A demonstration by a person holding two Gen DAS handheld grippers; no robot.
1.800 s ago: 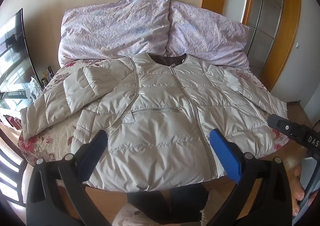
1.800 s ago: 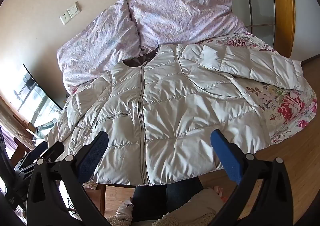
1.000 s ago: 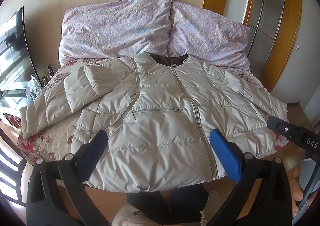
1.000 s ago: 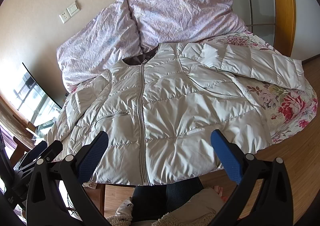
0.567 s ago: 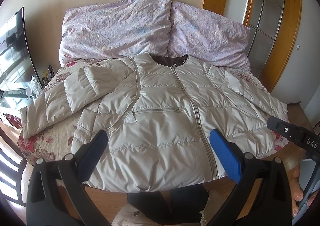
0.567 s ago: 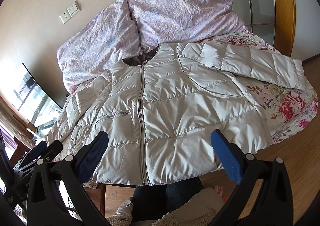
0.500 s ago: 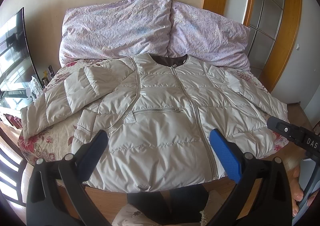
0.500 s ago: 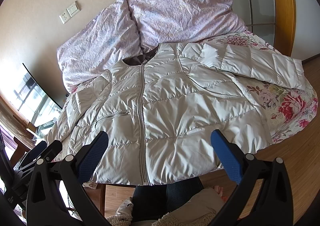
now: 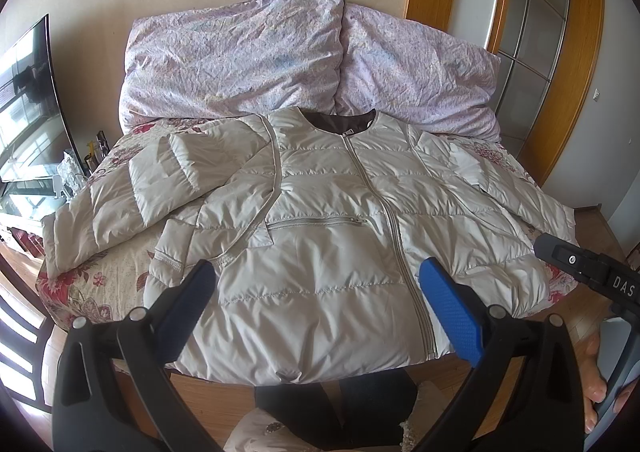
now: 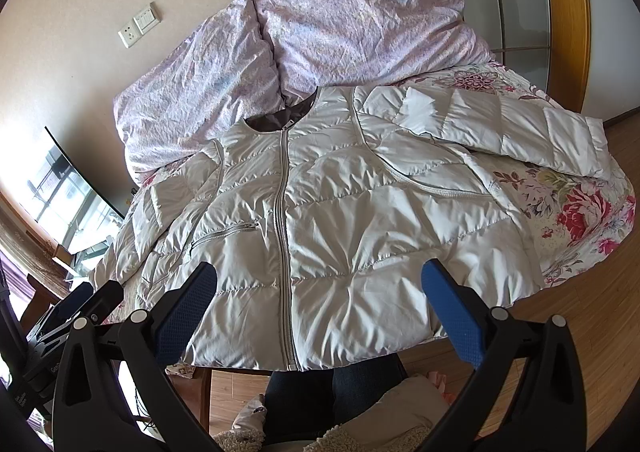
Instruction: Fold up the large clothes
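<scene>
A beige quilted puffer jacket (image 9: 332, 220) (image 10: 336, 212) lies front up and zipped on a table covered by a floral cloth (image 9: 120, 272) (image 10: 580, 220). Both sleeves are spread out to the sides, one sleeve (image 9: 132, 192) to the left and the other sleeve (image 10: 500, 124) to the right. My left gripper (image 9: 316, 292) hovers open above the jacket's hem, nothing between its blue-padded fingers. My right gripper (image 10: 318, 292) hangs open over the hem too, a little further right, and holds nothing.
Two lilac pillows (image 9: 240, 56) (image 10: 360, 24) lean against the wall behind the jacket. A TV (image 9: 28, 92) stands at the left, wooden door frames (image 9: 568, 52) at the right. The person's legs (image 10: 320, 392) are below the table edge. The wood floor (image 10: 592, 312) shows beside it.
Almost nothing: both grippers hold their place, open, with only a slight drift of view. The jacket has not moved.
</scene>
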